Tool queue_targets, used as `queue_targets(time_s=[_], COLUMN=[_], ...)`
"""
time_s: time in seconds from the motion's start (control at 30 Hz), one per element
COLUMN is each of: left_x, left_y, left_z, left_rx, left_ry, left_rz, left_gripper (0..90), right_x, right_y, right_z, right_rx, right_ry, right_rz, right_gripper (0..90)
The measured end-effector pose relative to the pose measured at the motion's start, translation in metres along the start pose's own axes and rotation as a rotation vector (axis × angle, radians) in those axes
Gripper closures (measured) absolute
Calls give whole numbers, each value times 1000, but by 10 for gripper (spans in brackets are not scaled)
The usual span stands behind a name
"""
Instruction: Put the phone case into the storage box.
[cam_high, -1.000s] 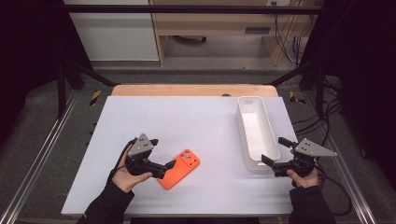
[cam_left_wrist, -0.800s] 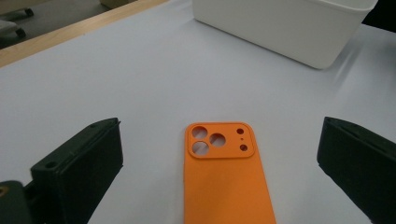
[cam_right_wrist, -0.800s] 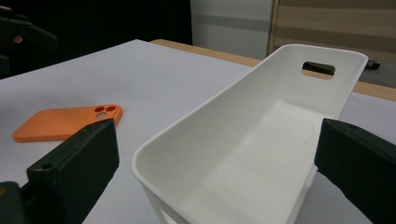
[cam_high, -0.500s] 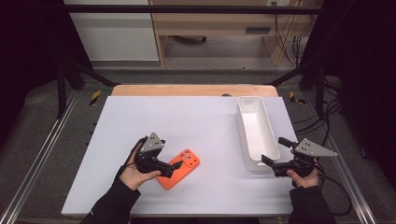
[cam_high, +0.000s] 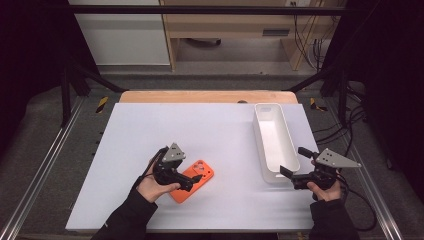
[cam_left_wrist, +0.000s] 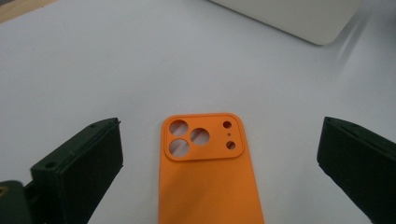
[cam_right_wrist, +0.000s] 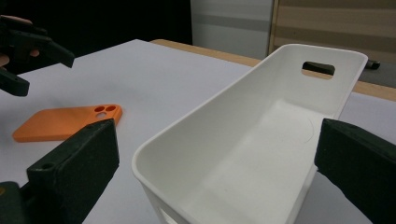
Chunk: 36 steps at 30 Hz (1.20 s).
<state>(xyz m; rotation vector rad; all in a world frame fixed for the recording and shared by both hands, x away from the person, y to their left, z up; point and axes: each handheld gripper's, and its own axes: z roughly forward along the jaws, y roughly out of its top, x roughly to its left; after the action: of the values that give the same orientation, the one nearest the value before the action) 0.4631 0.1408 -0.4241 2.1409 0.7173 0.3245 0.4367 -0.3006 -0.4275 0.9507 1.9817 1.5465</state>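
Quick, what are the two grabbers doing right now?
Left gripper: open, jaws either side of the orange phone case, not gripping.
Right gripper: open, empty, at the white bin.

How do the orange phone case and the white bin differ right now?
The orange phone case lies flat and thin, back up with its camera holes showing; the white bin is tall-walled, open on top and empty. The case sits between the open left tongs; the bin's near end sits between the open right tongs. Both rest on the white table.

On the table (cam_high: 150, 130), the phone case (cam_high: 194, 181) lies near the front, left of the tray (cam_high: 275, 142); the left tool (cam_high: 192, 182) hovers over it, the right tool (cam_high: 286, 172) by the tray's near end.
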Motion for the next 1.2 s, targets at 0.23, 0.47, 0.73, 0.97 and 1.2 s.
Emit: queue_targets(time_s=[0.23, 0.47, 0.73, 0.97, 1.2], left_x=[-3, -3, -2, 1, 0], left_y=[-5, -9, -15, -17, -21], left_z=[9, 16, 26, 32, 37], left_rx=[39, 73, 130, 165, 207], left_ry=[-8, -6, 2, 14, 16], left_rz=[3, 0, -4, -27, -26], left_gripper=[0, 0, 0, 3, 6], right_x=[0, 0, 0, 0, 0], right_y=[0, 0, 0, 0, 0], right_z=[0, 0, 0, 0, 0], right_rx=[0, 0, 4, 7, 7], right_ry=[1, 1, 0, -1, 0], right_rz=[0, 1, 0, 3, 4], right_gripper=[4, 4, 4, 4, 4])
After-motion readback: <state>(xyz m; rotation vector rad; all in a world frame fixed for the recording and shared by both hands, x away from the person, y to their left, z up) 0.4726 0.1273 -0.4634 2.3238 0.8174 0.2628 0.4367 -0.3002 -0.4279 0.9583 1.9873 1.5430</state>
